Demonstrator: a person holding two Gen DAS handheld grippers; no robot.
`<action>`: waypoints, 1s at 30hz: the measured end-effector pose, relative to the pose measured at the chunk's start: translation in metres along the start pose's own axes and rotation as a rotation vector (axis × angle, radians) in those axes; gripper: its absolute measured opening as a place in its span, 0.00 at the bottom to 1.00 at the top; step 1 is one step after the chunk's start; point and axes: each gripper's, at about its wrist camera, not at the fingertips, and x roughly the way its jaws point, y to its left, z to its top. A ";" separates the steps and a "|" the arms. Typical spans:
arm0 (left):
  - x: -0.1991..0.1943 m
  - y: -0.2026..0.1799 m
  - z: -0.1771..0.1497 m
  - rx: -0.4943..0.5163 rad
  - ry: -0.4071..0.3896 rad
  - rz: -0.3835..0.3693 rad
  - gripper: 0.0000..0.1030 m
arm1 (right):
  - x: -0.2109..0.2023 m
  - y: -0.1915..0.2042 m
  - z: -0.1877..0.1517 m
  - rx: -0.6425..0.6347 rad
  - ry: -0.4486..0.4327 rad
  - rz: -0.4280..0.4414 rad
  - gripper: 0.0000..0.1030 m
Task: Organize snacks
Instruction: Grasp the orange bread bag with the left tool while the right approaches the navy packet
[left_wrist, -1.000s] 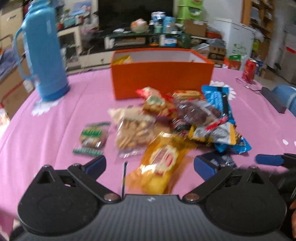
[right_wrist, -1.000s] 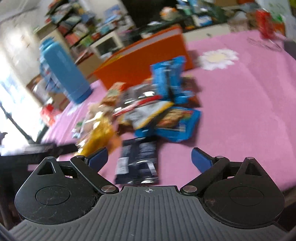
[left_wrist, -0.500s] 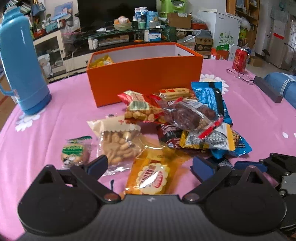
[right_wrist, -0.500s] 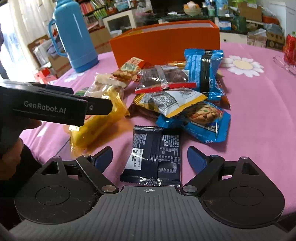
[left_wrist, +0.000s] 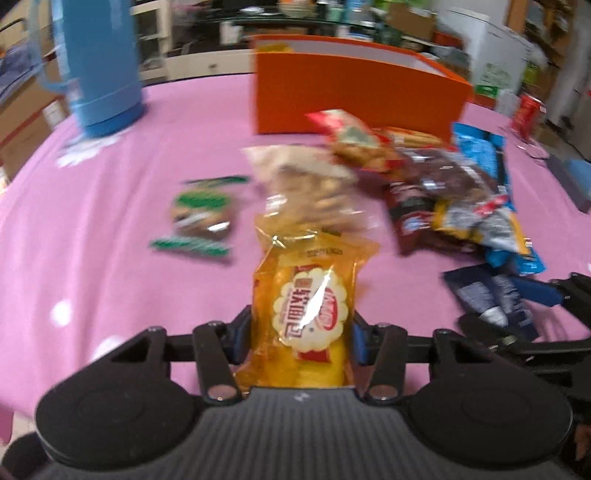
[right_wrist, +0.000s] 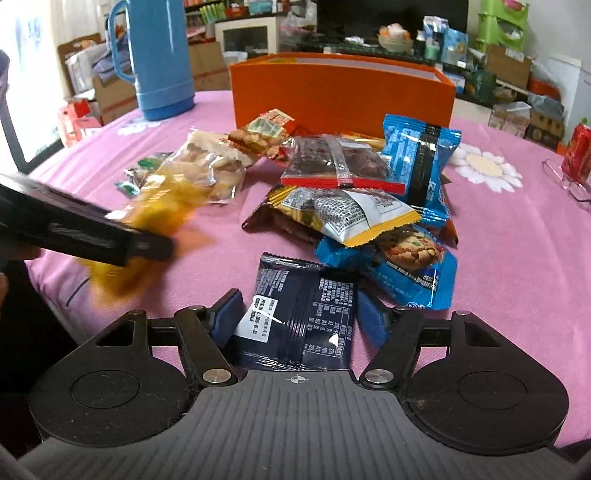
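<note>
My left gripper straddles a yellow snack packet. Its jaws are closing, and both blue pads press the packet's sides. My right gripper holds a dark blue packet the same way, jaws closing with the pads against its edges. In the right wrist view the left gripper shows blurred at the left with the yellow packet. The other snacks lie heaped on the pink tablecloth in front of an orange box. A peanut bag and a small green packet lie further left.
A tall blue thermos stands at the back left of the table. At the far right are a red can and a dark block. Shelves and boxes crowd the room beyond the table's edge.
Both grippers went from wide open to closed in on their packets. The left one moved forward and down over the yellow packet; the right one stayed over the dark blue packet.
</note>
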 end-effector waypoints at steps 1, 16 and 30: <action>-0.002 0.006 -0.002 -0.012 -0.001 0.017 0.49 | 0.000 0.001 0.000 -0.003 0.000 -0.001 0.48; -0.021 0.021 -0.003 -0.055 -0.072 0.028 0.72 | -0.047 -0.005 -0.015 0.093 -0.018 0.083 0.73; -0.028 0.037 -0.003 -0.101 -0.080 0.016 0.73 | -0.006 0.022 0.002 0.155 0.029 0.306 0.67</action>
